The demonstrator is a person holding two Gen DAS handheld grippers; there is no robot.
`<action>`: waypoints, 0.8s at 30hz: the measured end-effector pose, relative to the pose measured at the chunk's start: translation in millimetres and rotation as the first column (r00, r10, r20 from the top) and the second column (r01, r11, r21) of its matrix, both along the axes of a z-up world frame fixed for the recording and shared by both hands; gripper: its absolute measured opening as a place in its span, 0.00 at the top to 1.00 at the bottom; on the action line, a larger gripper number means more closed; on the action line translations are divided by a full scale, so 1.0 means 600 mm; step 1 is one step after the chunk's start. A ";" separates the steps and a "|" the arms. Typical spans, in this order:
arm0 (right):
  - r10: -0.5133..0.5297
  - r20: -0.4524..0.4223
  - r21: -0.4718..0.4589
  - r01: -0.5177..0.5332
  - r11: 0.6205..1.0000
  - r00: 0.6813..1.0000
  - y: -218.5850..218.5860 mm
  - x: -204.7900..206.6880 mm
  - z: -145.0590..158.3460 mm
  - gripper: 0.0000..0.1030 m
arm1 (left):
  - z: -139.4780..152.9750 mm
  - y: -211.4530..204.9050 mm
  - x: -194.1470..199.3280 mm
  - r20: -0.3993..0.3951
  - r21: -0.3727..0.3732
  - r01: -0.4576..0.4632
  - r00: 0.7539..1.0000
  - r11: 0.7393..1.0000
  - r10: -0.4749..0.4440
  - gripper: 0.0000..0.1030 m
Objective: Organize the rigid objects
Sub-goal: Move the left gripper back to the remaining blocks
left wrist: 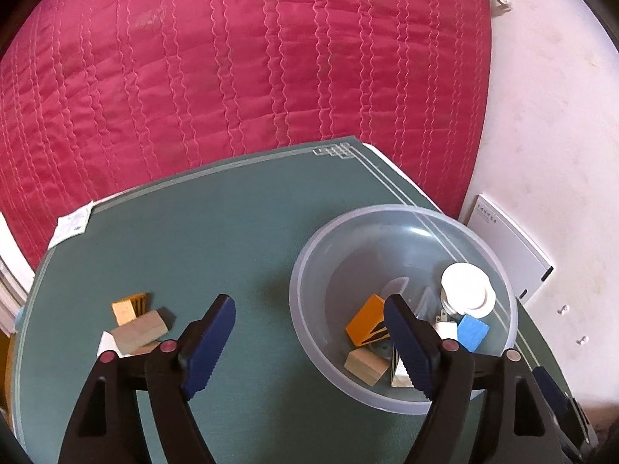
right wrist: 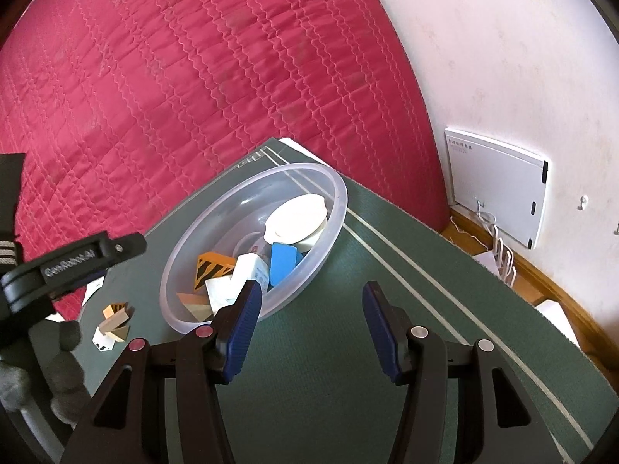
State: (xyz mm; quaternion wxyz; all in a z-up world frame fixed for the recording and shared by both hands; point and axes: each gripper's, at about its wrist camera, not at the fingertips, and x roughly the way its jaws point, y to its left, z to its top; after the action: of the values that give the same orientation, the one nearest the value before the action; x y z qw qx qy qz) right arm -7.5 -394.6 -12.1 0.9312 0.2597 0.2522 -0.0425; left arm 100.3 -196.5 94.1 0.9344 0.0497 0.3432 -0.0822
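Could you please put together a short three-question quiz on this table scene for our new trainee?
1. True or false: the clear plastic bowl is empty.
2. Multiple choice: where is the blue block? A) on the green mat beside the small pile, B) inside the bowl, C) between the pads of the right hand-held gripper.
3. Short answer: what does the left hand-held gripper hold?

Key:
1. False; it holds several pieces, among them an orange striped block and a white round lid.
2. B.
3. Nothing; it is open, and the small pile of blocks remains on the green mat.
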 end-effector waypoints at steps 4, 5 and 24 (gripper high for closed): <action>0.007 -0.016 0.077 -0.006 0.997 1.000 -0.016 0.006 -0.009 0.46 | 0.026 0.012 -0.009 0.040 0.017 0.005 0.999 1.000 -0.006 0.18; 0.005 -0.021 0.099 -0.003 0.995 1.000 -0.022 0.007 -0.012 0.46 | 0.036 0.018 -0.014 0.055 0.031 0.007 0.998 1.000 -0.009 0.17; -0.071 -0.078 -0.099 0.063 0.993 0.994 0.010 0.010 0.001 0.46 | 0.058 0.302 -0.046 0.152 0.055 -0.137 0.980 0.989 0.128 0.10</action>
State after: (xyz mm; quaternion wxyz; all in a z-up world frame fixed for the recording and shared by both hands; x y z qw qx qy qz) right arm -1.7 -388.7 -11.6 0.9297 0.2207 0.2788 -0.0964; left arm 72.8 -15.1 128.9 0.9585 0.0631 0.2780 -0.0045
